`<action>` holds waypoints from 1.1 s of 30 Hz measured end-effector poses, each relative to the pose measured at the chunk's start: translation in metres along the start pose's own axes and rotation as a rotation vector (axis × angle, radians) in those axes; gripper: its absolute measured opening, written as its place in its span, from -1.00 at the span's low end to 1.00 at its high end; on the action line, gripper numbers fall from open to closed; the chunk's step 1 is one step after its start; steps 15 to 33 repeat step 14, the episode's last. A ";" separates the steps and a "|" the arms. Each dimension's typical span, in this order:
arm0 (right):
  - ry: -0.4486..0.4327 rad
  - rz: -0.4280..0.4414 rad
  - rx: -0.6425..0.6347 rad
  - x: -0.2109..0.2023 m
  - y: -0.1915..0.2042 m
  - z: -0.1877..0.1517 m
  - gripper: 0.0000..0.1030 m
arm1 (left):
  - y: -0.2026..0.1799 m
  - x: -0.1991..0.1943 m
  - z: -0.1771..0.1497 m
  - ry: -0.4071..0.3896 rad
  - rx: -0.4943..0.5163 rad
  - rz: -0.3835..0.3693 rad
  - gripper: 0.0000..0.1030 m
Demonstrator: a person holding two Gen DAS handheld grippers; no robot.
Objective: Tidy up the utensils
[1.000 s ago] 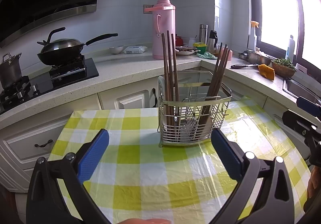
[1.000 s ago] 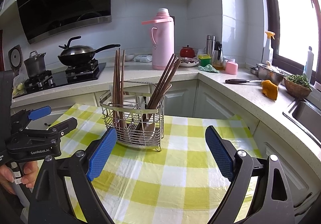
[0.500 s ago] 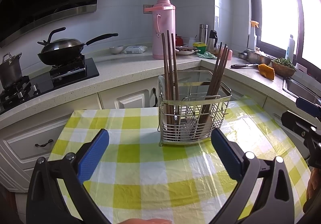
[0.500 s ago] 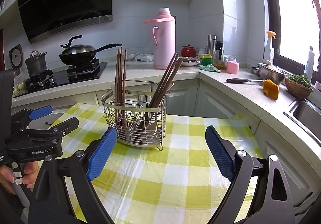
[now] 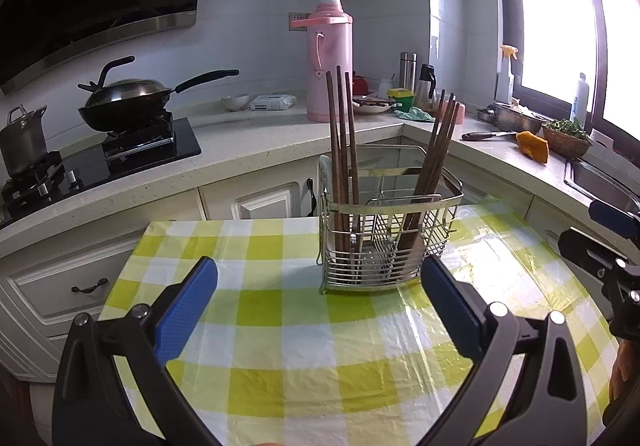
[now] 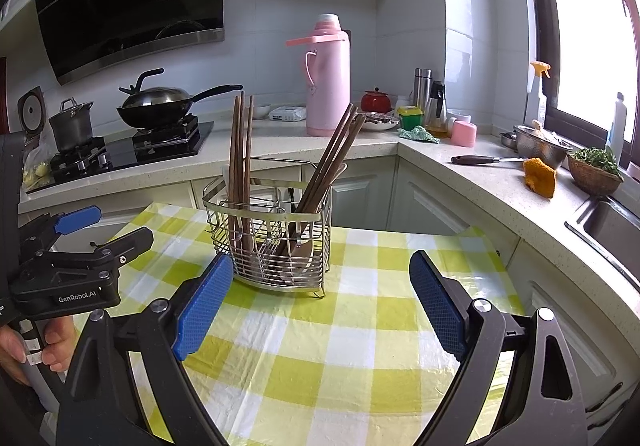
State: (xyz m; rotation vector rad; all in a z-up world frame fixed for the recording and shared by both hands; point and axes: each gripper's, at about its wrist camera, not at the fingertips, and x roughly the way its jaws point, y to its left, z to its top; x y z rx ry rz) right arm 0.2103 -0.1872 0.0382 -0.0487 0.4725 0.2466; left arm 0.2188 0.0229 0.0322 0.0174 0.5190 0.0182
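A steel wire utensil caddy [image 5: 384, 238] [image 6: 276, 242] stands on the yellow-and-white checked tablecloth [image 5: 304, 334] [image 6: 340, 338]. Brown chopsticks stand upright in its left compartment [image 5: 340, 150] [image 6: 240, 158]; more lean in its right one [image 5: 434, 162] [image 6: 328, 162], above a spoon [image 6: 302, 248]. My left gripper [image 5: 318, 300] is open and empty, short of the caddy. My right gripper [image 6: 320, 298] is open and empty too, just in front of the caddy. Each gripper shows at the edge of the other's view, the right gripper [image 5: 608, 238] at right, the left gripper [image 6: 76, 246] at left.
Behind the table runs a counter with a pink thermos [image 5: 330, 62] [image 6: 328, 76], a wok [image 5: 124, 102] on the hob, a pot [image 6: 72, 124], bottles, a knife [image 6: 486, 160], an orange cloth [image 6: 540, 176] and a sink [image 6: 612, 226] at right. A hand [image 6: 36, 346] holds the left gripper.
The right wrist view has shifted slightly, the caddy sliding a little right in it. The left wrist view is steady. Both grippers stay open.
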 end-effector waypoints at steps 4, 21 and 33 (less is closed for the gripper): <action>0.000 -0.002 0.002 -0.001 -0.001 -0.001 0.64 | -0.001 -0.001 -0.001 0.002 0.013 0.011 0.91; 0.006 -0.004 -0.001 -0.004 -0.002 -0.004 0.64 | 0.004 -0.003 -0.003 0.019 -0.004 -0.004 0.91; 0.006 -0.004 -0.001 -0.004 -0.002 -0.004 0.64 | 0.004 -0.003 -0.003 0.019 -0.004 -0.004 0.91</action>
